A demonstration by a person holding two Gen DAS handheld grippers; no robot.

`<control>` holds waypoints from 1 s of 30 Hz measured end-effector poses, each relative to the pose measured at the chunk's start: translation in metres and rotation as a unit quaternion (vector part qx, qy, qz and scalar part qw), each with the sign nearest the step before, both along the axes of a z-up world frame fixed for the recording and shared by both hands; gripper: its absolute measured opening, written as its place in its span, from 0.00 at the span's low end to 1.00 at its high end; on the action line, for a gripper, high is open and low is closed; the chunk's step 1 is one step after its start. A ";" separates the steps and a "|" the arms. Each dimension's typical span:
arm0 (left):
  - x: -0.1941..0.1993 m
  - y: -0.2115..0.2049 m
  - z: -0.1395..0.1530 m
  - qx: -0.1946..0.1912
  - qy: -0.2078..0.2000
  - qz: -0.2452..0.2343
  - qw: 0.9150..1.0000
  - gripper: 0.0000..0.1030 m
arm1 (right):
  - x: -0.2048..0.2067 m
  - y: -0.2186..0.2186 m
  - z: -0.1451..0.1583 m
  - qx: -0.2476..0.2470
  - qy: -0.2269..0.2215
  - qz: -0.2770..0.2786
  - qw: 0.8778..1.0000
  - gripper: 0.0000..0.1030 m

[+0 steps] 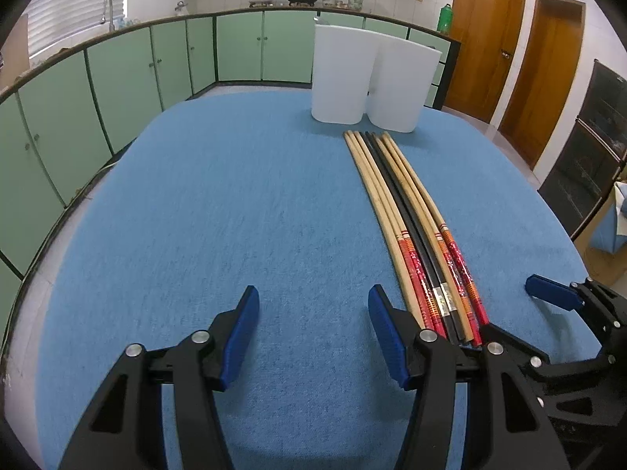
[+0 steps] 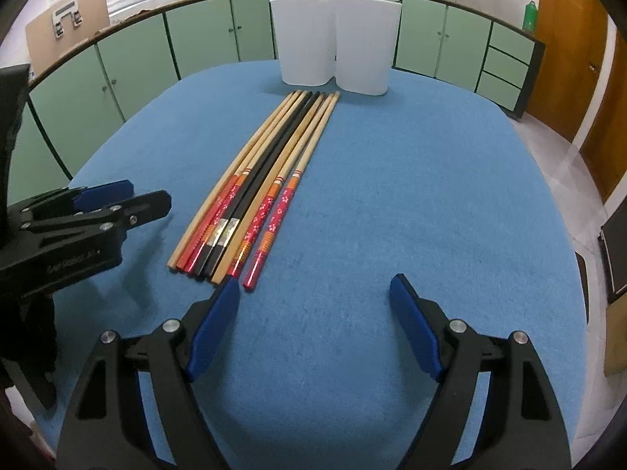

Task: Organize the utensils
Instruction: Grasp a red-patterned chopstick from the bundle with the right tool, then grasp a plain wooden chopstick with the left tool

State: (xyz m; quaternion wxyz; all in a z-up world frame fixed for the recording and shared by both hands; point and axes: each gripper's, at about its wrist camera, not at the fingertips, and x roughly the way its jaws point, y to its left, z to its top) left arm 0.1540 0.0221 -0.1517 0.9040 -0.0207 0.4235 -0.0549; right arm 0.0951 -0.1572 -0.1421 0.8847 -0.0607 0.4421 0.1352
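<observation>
We see a bundle of long wooden, black and red-handled chopsticks (image 2: 260, 180) lying side by side at centre frame on the blue felt tablecloth (image 2: 392, 203), tips near two white plastic containers (image 2: 337, 43) above. Our left gripper (image 1: 313, 333) and right gripper (image 2: 313, 321) both gape wide, holding nothing.

Chopsticks (image 2: 258, 192) side by side on blue cloth (image 2: 392, 196), near white holder (image 2: 337, 58).

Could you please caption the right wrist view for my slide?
Open right gripper faces chopsticks lined before two white holders on blue cloth.
</observation>
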 end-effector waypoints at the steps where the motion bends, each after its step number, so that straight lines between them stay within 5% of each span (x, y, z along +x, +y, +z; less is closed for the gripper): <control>1: 0.000 0.000 0.000 0.000 0.001 -0.001 1.000 0.55 | 0.001 0.000 0.000 -0.004 -0.001 -0.002 1.000 0.71; 7: -0.002 0.001 -0.001 0.002 0.002 -0.001 1.000 0.55 | 0.002 -0.016 0.002 -0.003 -0.003 -0.023 1.000 0.67; 10: -0.002 0.000 0.000 0.003 0.001 -0.002 1.000 0.56 | 0.002 -0.012 0.001 0.012 -0.003 -0.010 1.000 0.56; 16: -0.005 -0.005 0.001 0.006 0.004 -0.013 1.000 0.56 | 0.006 0.001 0.000 0.016 -0.006 0.007 1.000 0.08; 30: -0.018 -0.034 0.000 0.010 0.007 -0.061 0.998 0.58 | 0.009 -0.023 -0.001 0.039 -0.002 -0.023 0.999 0.05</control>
